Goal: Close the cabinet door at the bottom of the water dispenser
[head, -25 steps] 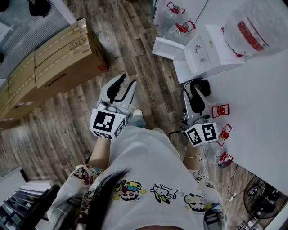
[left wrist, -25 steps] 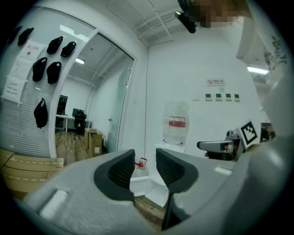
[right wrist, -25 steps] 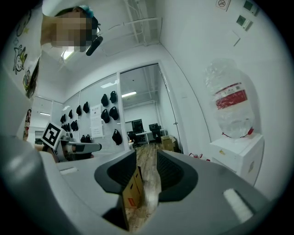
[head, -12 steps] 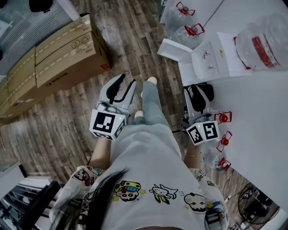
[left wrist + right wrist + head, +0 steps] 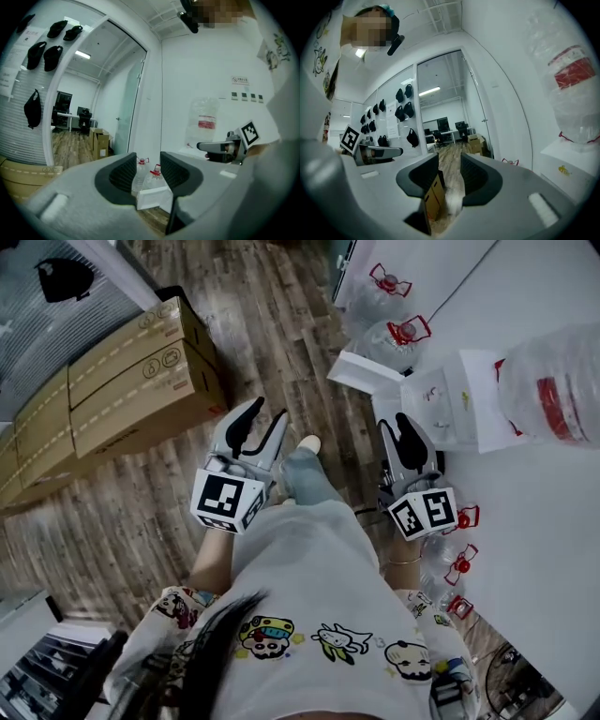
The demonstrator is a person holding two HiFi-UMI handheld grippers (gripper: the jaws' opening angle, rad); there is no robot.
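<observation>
Claws empty: your left gripper [image 5: 268,409] part-open, jaws just been widening; right gripper [image 5: 394,423] apart too. Cabinet door [image 5: 361,374] hangs open low on water dispenser [image 5: 441,413]. Likely light, stiff; push its free edge.

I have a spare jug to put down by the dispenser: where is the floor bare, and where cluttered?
Bare wooden floor runs between the cardboard boxes and the open cabinet door, and on below the boxes at the person's left. Crowded: water bottles beyond the dispenser and more bottles on its near side, along the wall.
</observation>
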